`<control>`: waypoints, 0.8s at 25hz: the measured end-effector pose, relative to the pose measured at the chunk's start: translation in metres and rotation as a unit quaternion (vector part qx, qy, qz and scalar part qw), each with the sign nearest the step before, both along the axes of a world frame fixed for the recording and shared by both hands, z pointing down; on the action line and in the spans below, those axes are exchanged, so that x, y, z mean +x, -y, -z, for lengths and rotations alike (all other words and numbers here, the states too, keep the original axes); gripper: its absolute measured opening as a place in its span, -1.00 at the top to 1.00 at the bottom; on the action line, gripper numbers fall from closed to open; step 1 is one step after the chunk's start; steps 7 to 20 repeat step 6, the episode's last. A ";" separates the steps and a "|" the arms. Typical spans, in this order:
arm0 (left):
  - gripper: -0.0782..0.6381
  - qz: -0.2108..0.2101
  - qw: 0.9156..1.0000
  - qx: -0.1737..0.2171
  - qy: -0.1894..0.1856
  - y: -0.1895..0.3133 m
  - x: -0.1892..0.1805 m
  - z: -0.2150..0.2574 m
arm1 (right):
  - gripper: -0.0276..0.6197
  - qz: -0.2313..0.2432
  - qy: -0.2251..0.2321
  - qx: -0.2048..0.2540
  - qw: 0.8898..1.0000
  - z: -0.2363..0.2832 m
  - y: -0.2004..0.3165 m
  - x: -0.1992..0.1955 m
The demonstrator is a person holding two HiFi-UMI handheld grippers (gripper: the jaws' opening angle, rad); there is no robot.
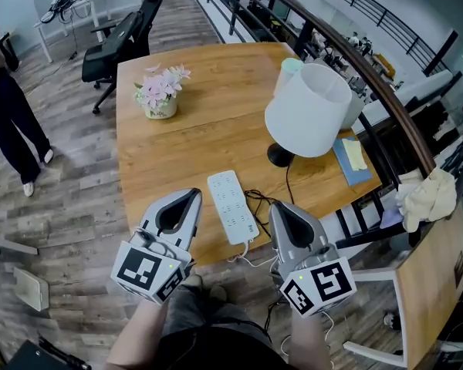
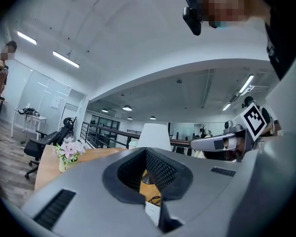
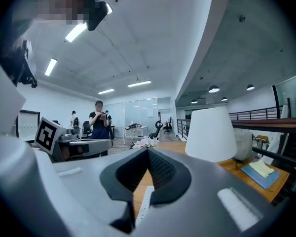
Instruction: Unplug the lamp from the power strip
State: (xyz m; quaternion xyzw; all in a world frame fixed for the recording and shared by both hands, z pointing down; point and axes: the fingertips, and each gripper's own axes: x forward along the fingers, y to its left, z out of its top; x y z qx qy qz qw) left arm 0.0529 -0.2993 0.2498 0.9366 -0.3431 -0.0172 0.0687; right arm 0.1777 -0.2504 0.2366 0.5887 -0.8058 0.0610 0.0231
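A white power strip lies on the wooden table near its front edge. The lamp, with a white shade and a black base, stands to the right of it. Its black cord loops across to the strip's near right end. My left gripper is just left of the strip, my right gripper just right of it, and both hang over the table's front edge. Each gripper is shut with nothing between its jaws. The left gripper view shows the left gripper pointing level, with the strip below it. In the right gripper view, the right gripper points the same way.
A pot of pink flowers stands at the table's far left. A blue book with a yellow note lies right of the lamp. An office chair is behind the table, a person stands far left, and a railing runs along the right.
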 end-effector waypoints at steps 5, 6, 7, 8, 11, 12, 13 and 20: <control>0.79 -0.005 1.000 -0.004 -0.007 -0.001 0.000 0.007 | 0.89 0.013 0.007 -0.003 1.000 0.002 -0.001 -0.007; 0.79 -0.007 1.000 -0.004 -0.008 -0.002 0.000 0.009 | 0.89 0.017 0.011 -0.005 1.000 0.002 -0.002 -0.008; 0.79 -0.007 1.000 -0.004 -0.008 -0.002 0.000 0.009 | 0.89 0.017 0.011 -0.005 1.000 0.002 -0.002 -0.008; 0.79 -0.007 1.000 -0.004 -0.008 -0.002 0.000 0.009 | 0.89 0.017 0.011 -0.005 1.000 0.002 -0.002 -0.008; 0.79 -0.007 1.000 -0.004 -0.008 -0.002 0.000 0.009 | 0.89 0.017 0.011 -0.005 1.000 0.002 -0.002 -0.008; 0.79 -0.007 1.000 -0.004 -0.008 -0.002 0.000 0.009 | 0.89 0.017 0.011 -0.005 1.000 0.002 -0.002 -0.008; 0.79 -0.007 1.000 -0.004 -0.008 -0.002 0.000 0.009 | 0.89 0.017 0.011 -0.005 1.000 0.002 -0.002 -0.008; 0.79 -0.007 1.000 -0.004 -0.008 -0.002 0.000 0.009 | 0.89 0.017 0.011 -0.005 1.000 0.002 -0.002 -0.008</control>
